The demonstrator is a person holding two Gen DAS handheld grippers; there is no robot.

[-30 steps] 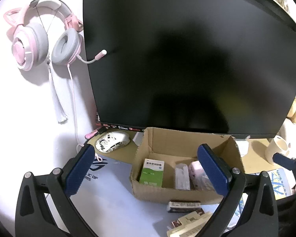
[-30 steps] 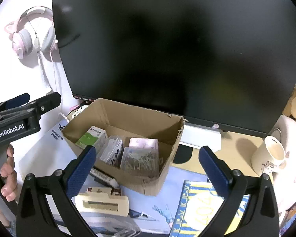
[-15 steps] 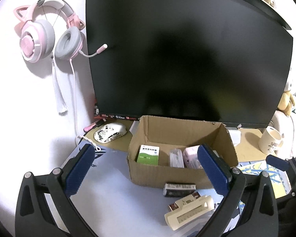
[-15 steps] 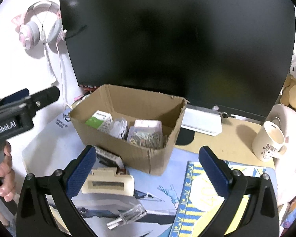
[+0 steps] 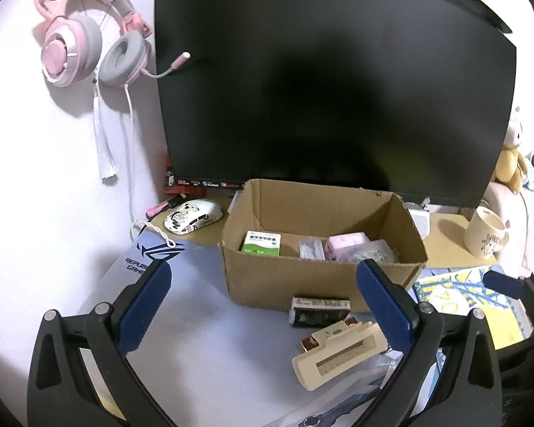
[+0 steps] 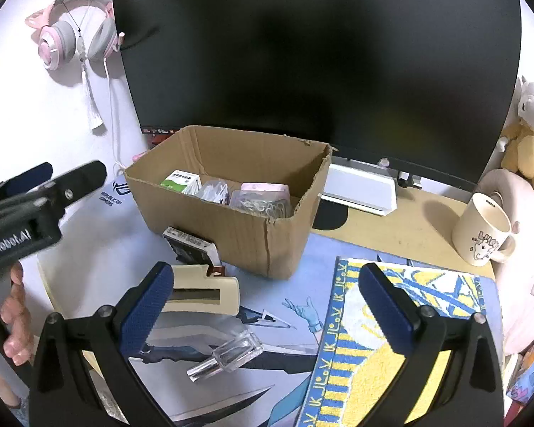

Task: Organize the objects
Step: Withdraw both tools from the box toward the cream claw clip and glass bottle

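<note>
An open cardboard box (image 5: 320, 277) (image 6: 245, 235) stands on the desk mat before the monitor. It holds a green-and-white carton (image 5: 261, 243) (image 6: 181, 180), a clear packet (image 5: 311, 248), a pink box (image 5: 347, 243) and a case of paper clips (image 6: 263, 206). In front of the box lie a dark flat pack (image 5: 318, 311) (image 6: 190, 245), a cream hair claw (image 5: 338, 357) (image 6: 204, 293) and a clear small bottle (image 6: 228, 357). My left gripper (image 5: 263, 306) is open and empty, back from the box. My right gripper (image 6: 265, 307) is open and empty, above the mat.
A large black monitor (image 5: 331, 82) fills the back. Pink headphones (image 5: 89, 32) hang on the wall at left. A white mouse (image 5: 192, 215) lies left of the box. A cream mug (image 6: 482, 233), a striped blue-yellow cloth (image 6: 402, 320) and plush toys (image 6: 530, 135) are at right.
Both grippers have drawn back and up from the box. The box looks smaller and more of the mat, hair claw and clear bottle shows. Both stay open.
</note>
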